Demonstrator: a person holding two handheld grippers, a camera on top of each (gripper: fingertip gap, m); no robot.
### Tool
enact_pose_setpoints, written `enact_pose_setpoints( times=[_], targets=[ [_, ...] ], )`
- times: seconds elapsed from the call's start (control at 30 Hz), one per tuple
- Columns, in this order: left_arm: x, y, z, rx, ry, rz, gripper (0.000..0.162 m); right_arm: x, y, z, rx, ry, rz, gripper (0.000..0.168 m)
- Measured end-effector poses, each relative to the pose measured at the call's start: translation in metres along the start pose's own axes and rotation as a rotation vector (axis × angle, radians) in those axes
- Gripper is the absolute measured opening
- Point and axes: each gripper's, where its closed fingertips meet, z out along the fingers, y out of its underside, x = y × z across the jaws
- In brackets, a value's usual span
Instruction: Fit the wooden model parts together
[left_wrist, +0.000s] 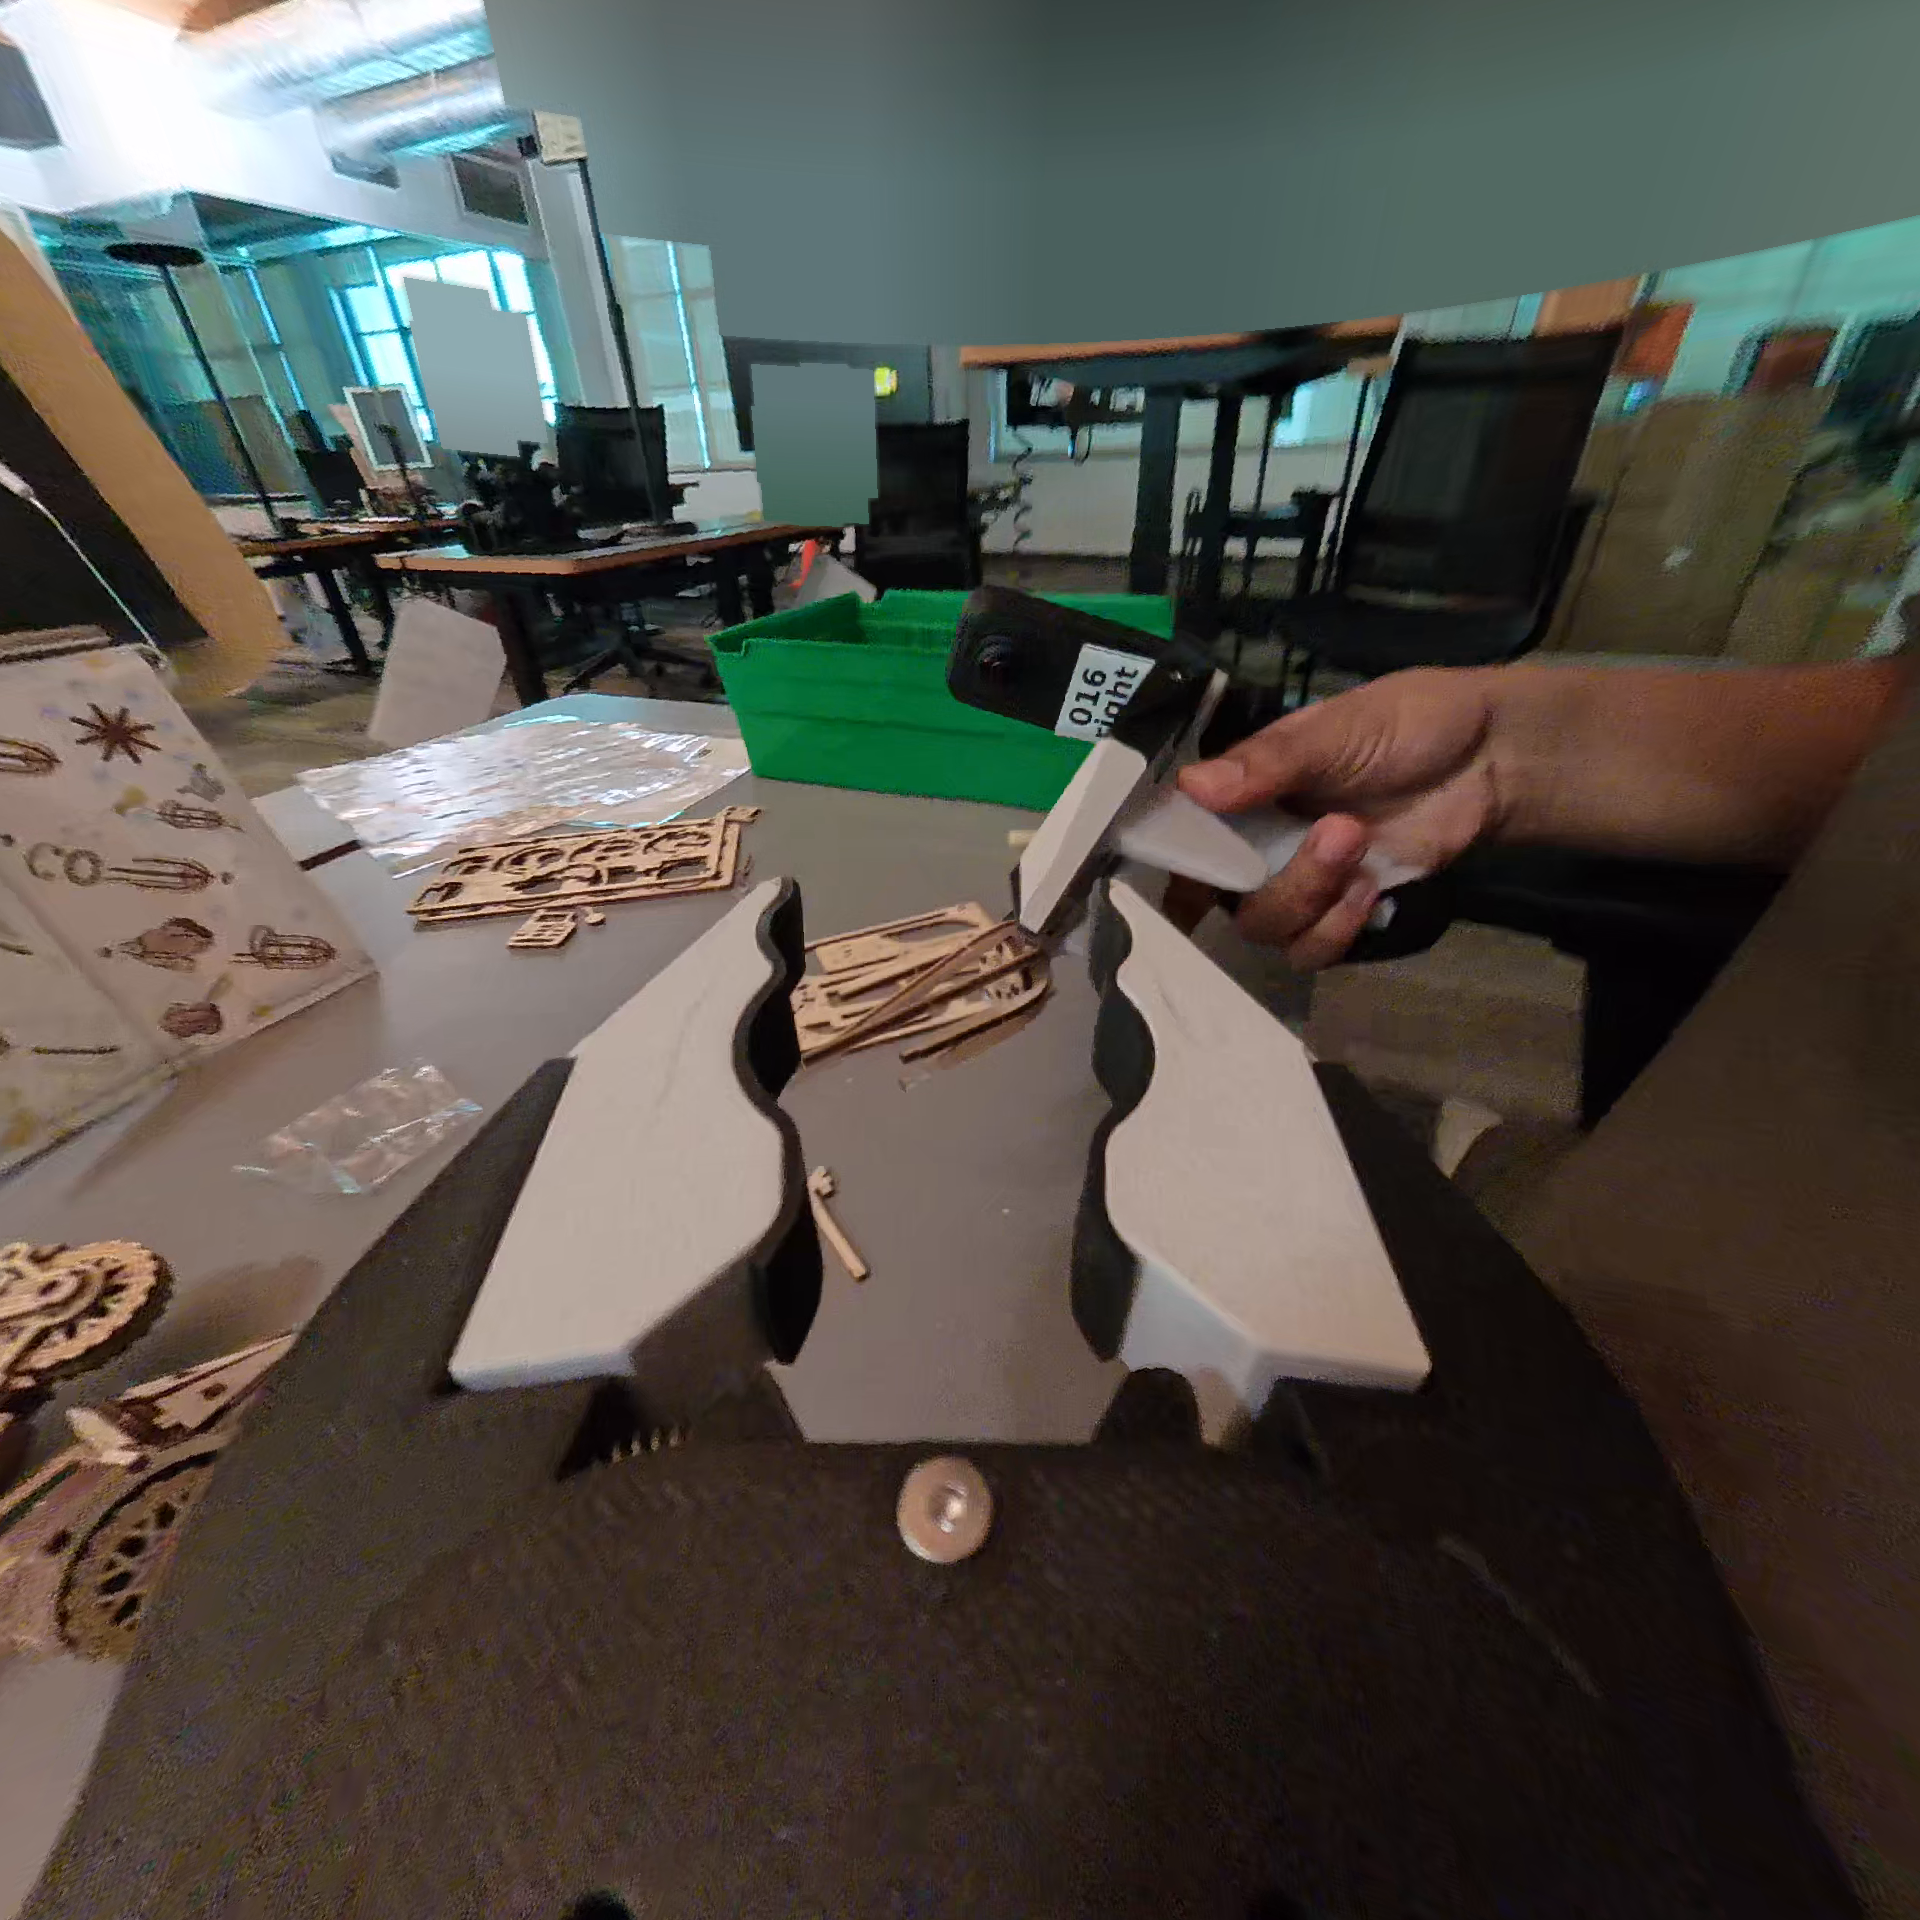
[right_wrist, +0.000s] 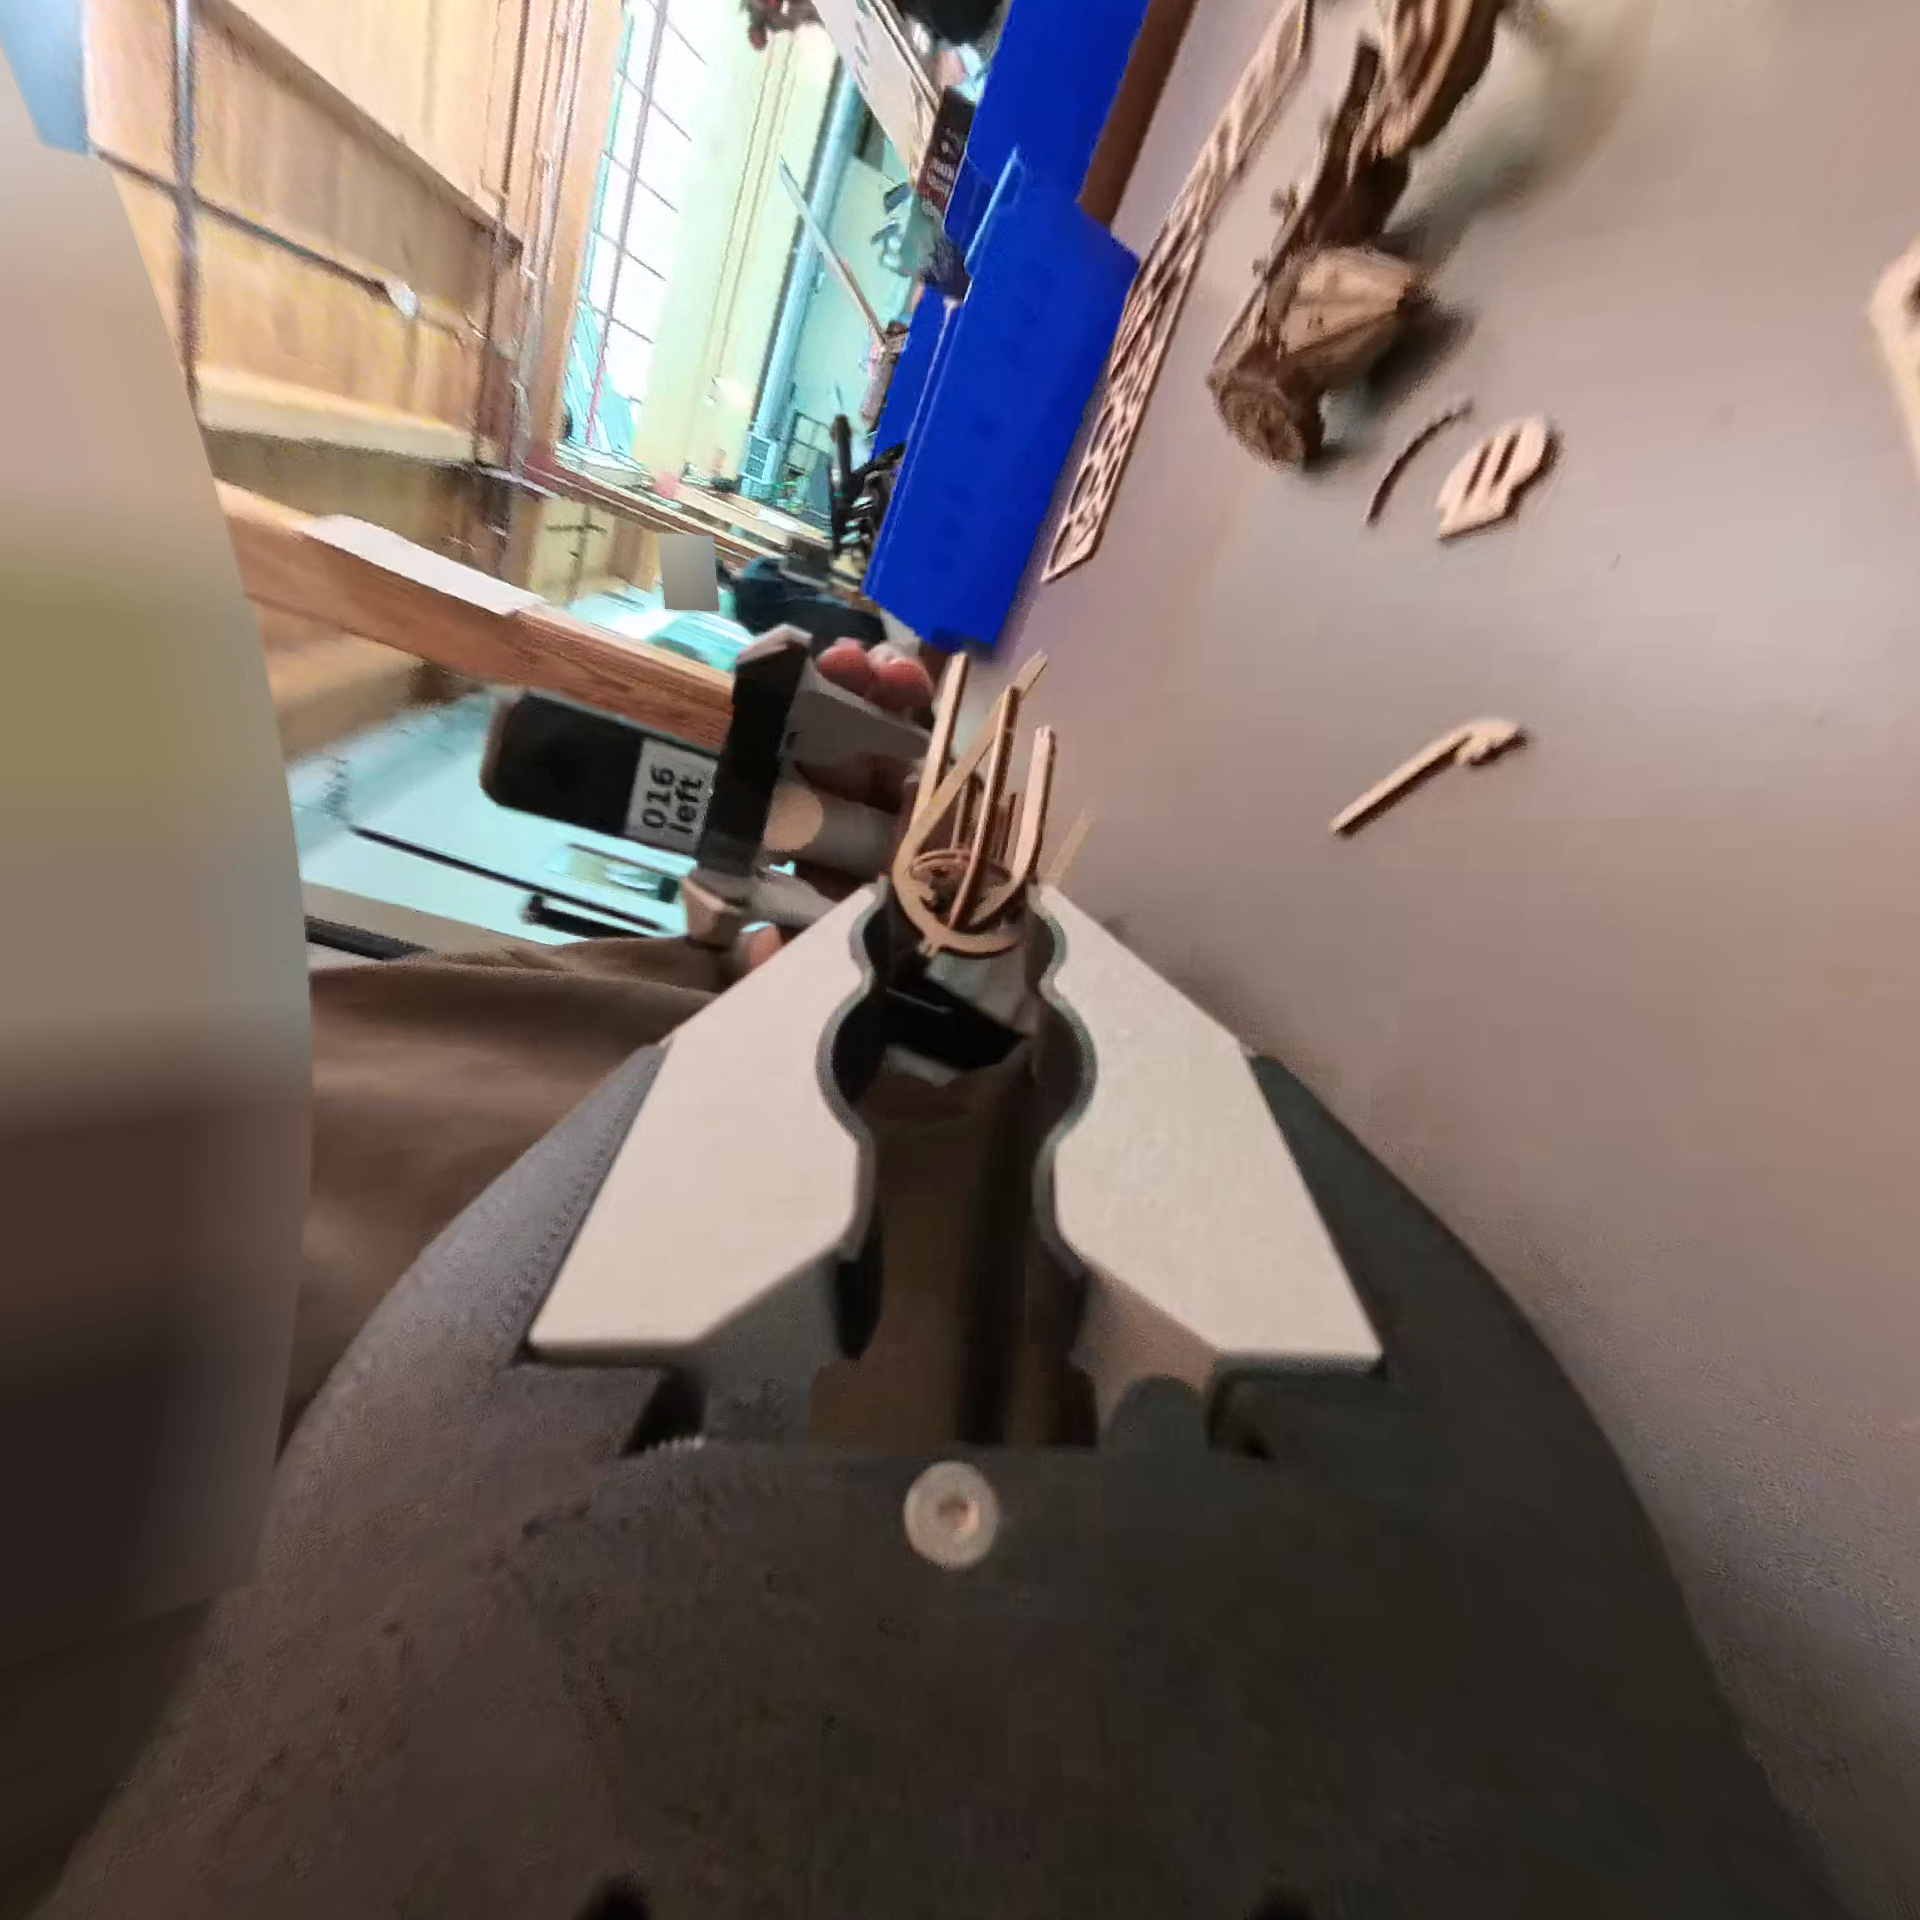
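My left gripper (left_wrist: 945, 935) is open and empty, with its jaws wide apart over the grey table (left_wrist: 935, 1309). A small loose wooden part (left_wrist: 836, 1221) lies between its fingers. Beyond its tips, my right gripper (left_wrist: 1039, 914) is shut on a thin wooden rib piece (left_wrist: 966, 966) just above a stack of cut wooden sheets (left_wrist: 894, 1013). In the right wrist view, the right gripper (right_wrist: 961, 935) pinches that curved-rib piece (right_wrist: 987, 810) at its tips. The left gripper (right_wrist: 748, 790) shows behind it, held by a hand.
A green bin (left_wrist: 883, 717), clear plastic wrap (left_wrist: 520, 769), a punched wooden sheet (left_wrist: 592, 868) and a printed booklet (left_wrist: 135, 883) lie farther back. A part-built wooden model (left_wrist: 73, 1455) sits at lower left. Loose parts (right_wrist: 1429, 774), another sheet (right_wrist: 1143, 343) and a blue bin (right_wrist: 997, 395) are nearby.
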Motion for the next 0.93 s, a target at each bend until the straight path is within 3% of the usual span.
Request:
enact_pose_setpoints(
  times=[0.17,0.57,0.93],
  targets=[
    [0.011,0.016,0.007,-0.090,0.012,0.112,0.045,0.000,0.005,0.008,-0.007,-0.103,0.257,0.023],
    [0.017,0.031,0.009,-0.165,0.017,0.202,0.020,-0.005,-0.003,0.007,0.039,-0.200,0.393,0.023],
    [0.011,0.031,0.014,-0.184,-0.064,0.171,0.026,-0.005,-0.005,0.013,0.073,-0.257,0.490,0.023]
  ],
)
